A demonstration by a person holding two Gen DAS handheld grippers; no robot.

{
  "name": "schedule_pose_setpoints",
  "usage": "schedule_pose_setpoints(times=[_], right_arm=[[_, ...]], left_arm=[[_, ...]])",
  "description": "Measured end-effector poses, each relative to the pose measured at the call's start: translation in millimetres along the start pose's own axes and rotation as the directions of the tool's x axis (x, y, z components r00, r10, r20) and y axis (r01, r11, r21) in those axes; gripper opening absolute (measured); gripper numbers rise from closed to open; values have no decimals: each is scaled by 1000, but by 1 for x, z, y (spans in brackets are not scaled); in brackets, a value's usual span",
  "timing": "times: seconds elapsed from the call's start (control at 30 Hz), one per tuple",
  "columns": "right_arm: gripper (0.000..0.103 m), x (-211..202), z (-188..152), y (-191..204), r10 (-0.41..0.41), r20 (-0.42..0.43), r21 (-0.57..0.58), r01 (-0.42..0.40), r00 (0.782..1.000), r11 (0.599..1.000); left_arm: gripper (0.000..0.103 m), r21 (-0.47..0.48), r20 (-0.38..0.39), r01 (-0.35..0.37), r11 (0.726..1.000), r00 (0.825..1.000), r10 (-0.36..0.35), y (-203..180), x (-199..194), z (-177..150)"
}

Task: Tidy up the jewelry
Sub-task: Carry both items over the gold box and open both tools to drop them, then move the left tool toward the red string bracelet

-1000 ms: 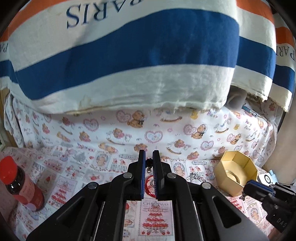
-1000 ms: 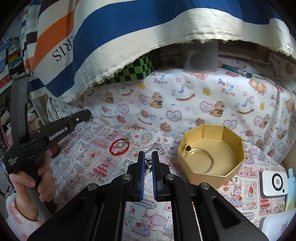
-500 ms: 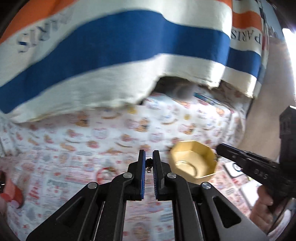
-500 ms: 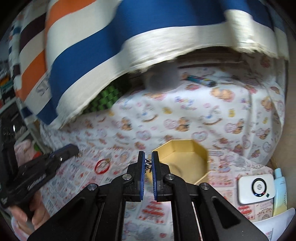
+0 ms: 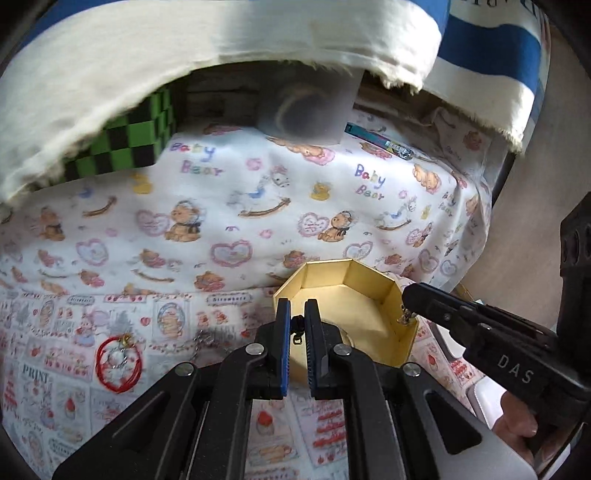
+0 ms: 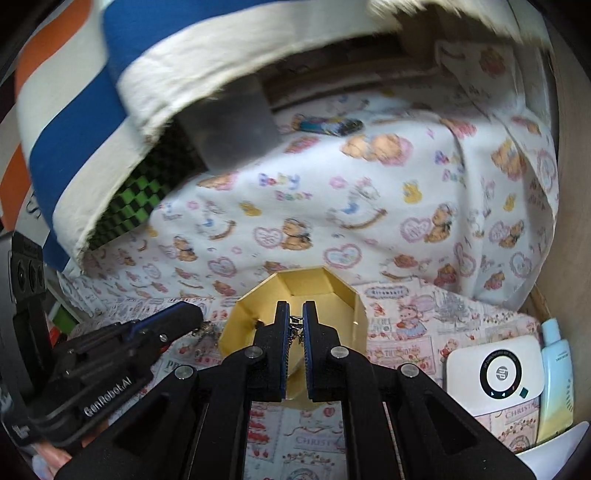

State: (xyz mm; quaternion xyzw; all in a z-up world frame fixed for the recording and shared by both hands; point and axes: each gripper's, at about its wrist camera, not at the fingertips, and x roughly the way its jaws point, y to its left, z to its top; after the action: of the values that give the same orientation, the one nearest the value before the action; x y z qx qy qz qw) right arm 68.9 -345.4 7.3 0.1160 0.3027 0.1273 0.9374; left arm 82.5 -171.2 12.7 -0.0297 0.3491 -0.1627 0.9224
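— So, left gripper [image 5: 297, 325]: clamped on what?
— Pinching one end of a thin silver chain [image 5: 296, 334], small clasp dangling between blue ribbed pads [image 5: 283, 350]. Jaws nearly together, hovering at the near left rim of an open octagonal gold box [image 5: 400, 341].

— And the right gripper [image 6: 295, 325]?
— Squeezed tight on the chain's other end [image 6: 295, 326], links bunched between the pads. Poised over the same gold box [image 6: 236, 325], near its front wall. Seen from the left camera, tip at the box's right rim with a bit of chain hanging under it.

— Anything else lying around?
— Red thread bracelet with a small gold charm [image 5: 119, 360], flat on the patterned Christmas-print cloth [image 5: 66, 332], left of the box and well apart from it. Another small silvery piece between bracelet and box, too blurred to identify. White rounded device with a circular display [image 6: 495, 373] near right, pale blue tube [image 6: 557, 376] just beside it. Green-and-black checkered box [image 5: 125, 144] far left, under a blue-and-cream striped towel [image 5: 221, 33].
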Motion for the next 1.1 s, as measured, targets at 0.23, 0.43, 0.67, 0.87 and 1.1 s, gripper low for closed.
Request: schedule_pose_setpoints(times=[0.23, 0.43, 0.67, 0.87, 1.1], right_arm=[[8, 6, 2, -7, -11, -4, 6, 11, 1000, 1000], [8, 5, 1, -13, 5, 13, 46, -5, 1000, 999], [26, -3, 1, -11, 3, 34, 65, -5, 999, 998], [29, -23, -2, 5, -6, 83, 39, 3, 996, 999], [56, -32, -12, 40, -59, 159, -91, 74, 985, 993]], left_arm=[[7, 29, 13, 49, 998, 999, -50, -6, 7, 5], [23, 45, 102, 78, 996, 991, -82, -6, -9, 5], [45, 59, 172, 42, 997, 984, -52, 4, -38, 3], [78, 40, 246, -80, 996, 967, 68, 24, -71, -15], [86, -18, 283, -167, 986, 945, 165, 68, -94, -14]])
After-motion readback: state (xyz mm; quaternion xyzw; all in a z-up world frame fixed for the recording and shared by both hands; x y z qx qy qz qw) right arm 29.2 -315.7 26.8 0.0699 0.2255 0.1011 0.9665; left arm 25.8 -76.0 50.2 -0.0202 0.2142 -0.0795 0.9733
